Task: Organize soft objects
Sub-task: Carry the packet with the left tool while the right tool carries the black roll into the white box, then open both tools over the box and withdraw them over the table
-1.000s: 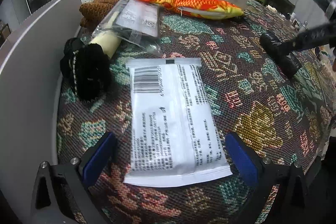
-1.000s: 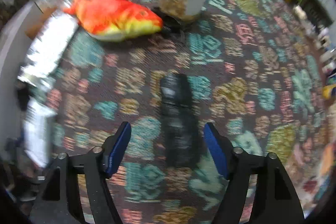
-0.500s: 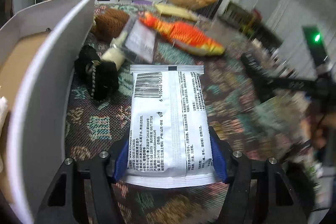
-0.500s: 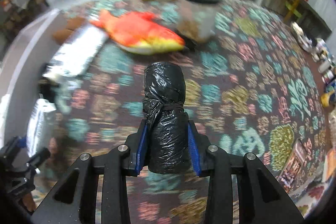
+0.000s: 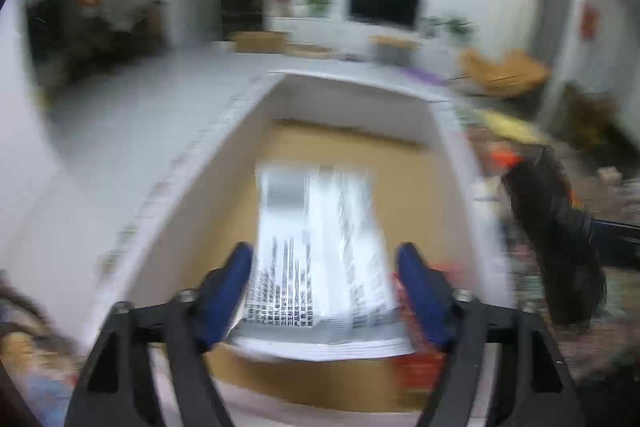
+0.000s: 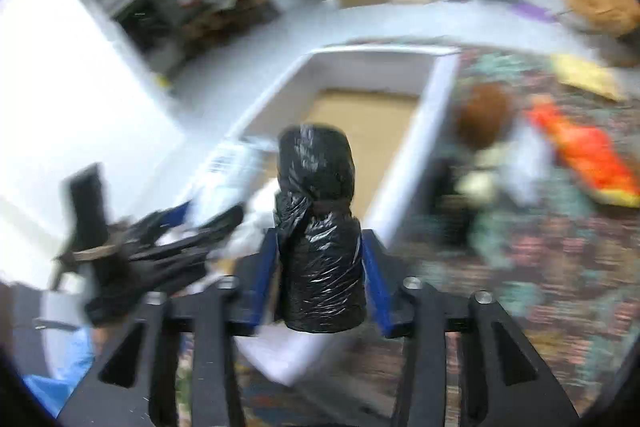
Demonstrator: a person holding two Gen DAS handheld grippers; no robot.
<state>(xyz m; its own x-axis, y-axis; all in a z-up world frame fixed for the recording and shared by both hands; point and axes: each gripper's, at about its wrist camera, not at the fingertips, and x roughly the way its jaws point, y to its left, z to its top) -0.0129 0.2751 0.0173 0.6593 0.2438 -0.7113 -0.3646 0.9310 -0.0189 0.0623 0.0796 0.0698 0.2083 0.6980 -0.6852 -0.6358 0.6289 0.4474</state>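
Both grippers had just been opening over the white box (image 5: 448,131); the left gripper (image 5: 325,285) fingers stood spread beside the white packet (image 5: 320,243); the right gripper (image 6: 320,277) fingers flanked the black bag roll (image 6: 320,227), grip uncertain; the fish toy (image 6: 584,155) and brown plush (image 6: 484,115) waited on the surface (image 6: 560,267).

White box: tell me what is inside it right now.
The white box shows a bare brown cardboard floor at the far end. The printed pouch between the left tool's pads hides the near floor; something red peeks out beside it.
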